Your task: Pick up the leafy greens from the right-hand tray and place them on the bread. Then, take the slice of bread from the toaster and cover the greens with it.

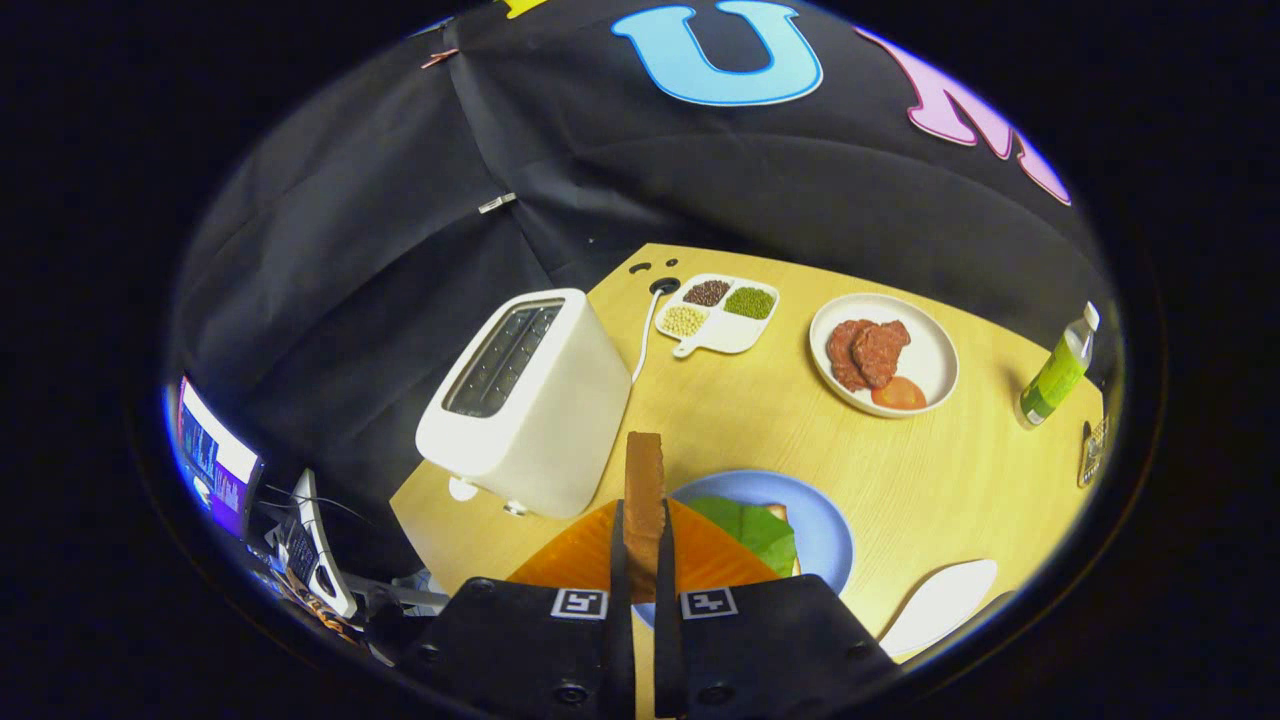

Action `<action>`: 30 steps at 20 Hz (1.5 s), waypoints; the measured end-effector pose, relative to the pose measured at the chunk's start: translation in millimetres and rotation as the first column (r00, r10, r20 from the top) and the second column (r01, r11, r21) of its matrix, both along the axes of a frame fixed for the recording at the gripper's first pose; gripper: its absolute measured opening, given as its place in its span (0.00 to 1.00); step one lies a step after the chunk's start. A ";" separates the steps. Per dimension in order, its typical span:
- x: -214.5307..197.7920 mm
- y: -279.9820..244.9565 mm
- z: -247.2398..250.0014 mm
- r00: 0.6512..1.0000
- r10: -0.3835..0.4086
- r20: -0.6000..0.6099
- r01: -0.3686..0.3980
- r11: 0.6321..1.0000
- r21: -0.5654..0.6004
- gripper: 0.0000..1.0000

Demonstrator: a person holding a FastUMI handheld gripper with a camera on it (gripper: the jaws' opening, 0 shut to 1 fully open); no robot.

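- Brown-crusted bread slice (644, 500) stands on edge, pinched between the fingers of the gripper (643, 560), held above the blue plate (825, 530).
- Judged risk: held by a thin edge, it could pivot or slip out, landing skewed off the greens (752, 527) lying on the plate's bread.
- Jaws are narrow, both pressing the slice.
- The toaster (530, 400) stands just left; meat plate (885, 352) sits beyond.

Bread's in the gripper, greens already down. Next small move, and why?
Probably carry the bread slice forward and slightly right, over the greens, tipping it toward flat. The gripper is shut on the slice, holding it upright on edge, already out of the toaster. The greens lie on the blue plate just ahead, uncovered.
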State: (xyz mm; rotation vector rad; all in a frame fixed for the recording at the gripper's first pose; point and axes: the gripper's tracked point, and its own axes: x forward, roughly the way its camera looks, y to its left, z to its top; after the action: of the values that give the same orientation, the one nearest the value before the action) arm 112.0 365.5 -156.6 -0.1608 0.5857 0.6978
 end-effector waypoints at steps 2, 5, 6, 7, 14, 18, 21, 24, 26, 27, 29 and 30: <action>-0.2 -7.8 -18.9 0.999 -0.005 -0.042 0.005 1.000 0.002 0.12; 8.9 -24.5 -42.6 0.997 -0.022 -0.072 0.021 1.000 -0.012 0.12; 11.8 -29.6 -47.0 0.996 -0.030 -0.080 0.029 1.000 -0.009 0.12; 14.9 -34.4 -48.3 0.995 -0.040 -0.086 0.040 0.999 -0.001 0.13; 37.8 -61.1 -57.8 0.993 -0.094 -0.069 0.092 0.996 -0.019 0.27; 55.1 -84.6 -59.4 0.988 -0.154 -0.009 0.153 0.986 -0.068 0.50; 58.0 -94.5 -44.3 0.985 -0.168 0.027 0.169 0.985 -0.042 0.80; 54.4 -107.4 -26.5 0.981 -0.178 0.072 0.180 0.983 -0.030 0.99; 45.9 -112.5 -2.5 0.978 -0.184 0.102 0.184 0.983 0.009 0.99; 43.5 -117.5 12.9 0.973 -0.192 0.127 0.190 0.981 0.026 0.99; 38.7 -129.0 52.2 0.958 -0.209 0.196 0.198 0.977 0.074 0.99; 34.0 -134.6 73.4 0.948 -0.216 0.232 0.198 0.975 0.098 0.99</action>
State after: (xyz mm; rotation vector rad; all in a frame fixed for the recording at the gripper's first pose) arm 145.9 230.8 -83.3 -0.1113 0.3359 0.4858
